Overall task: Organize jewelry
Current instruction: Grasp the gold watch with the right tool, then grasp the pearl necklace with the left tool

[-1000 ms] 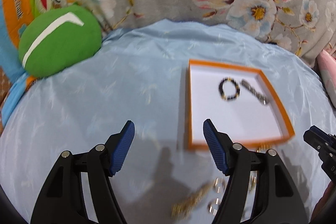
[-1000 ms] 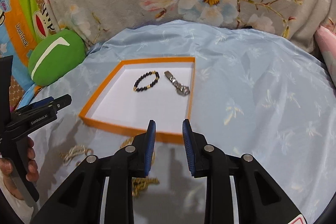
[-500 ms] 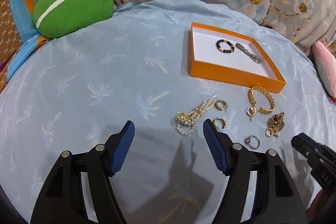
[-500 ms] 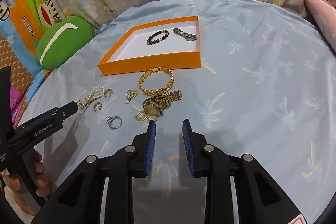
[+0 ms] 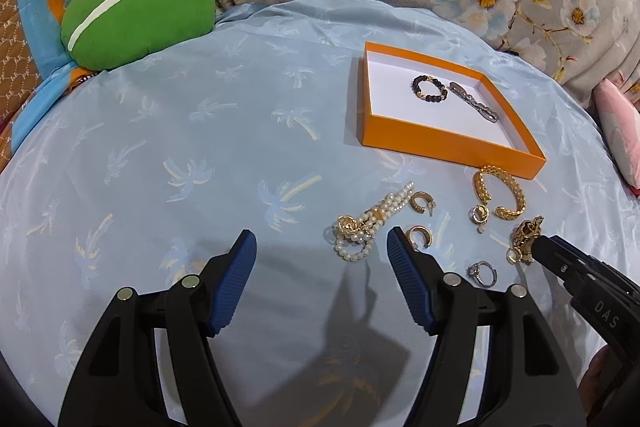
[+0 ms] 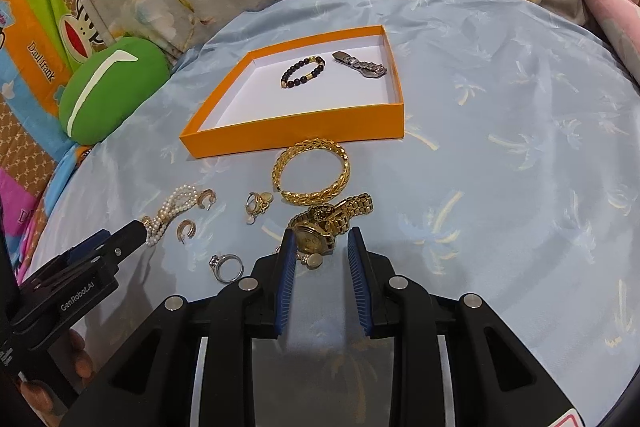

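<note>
Across a pale blue palm-printed cloth, a shallow orange cardboard tray with a white floor is sitting, and a black beaded bracelet and a silver link watch band are lying inside it. Just in front of the tray a gold woven bangle is resting, touching a gold wristwatch. The left gripper is hanging with its jaws wide apart and empty beside a pearl strand with a gold clasp. The right gripper is hovering with jaws narrowly parted, gripping nothing, at the wristwatch. Two gold hoop earrings, a gold ring and a silver ring are lying scattered nearby.
</note>
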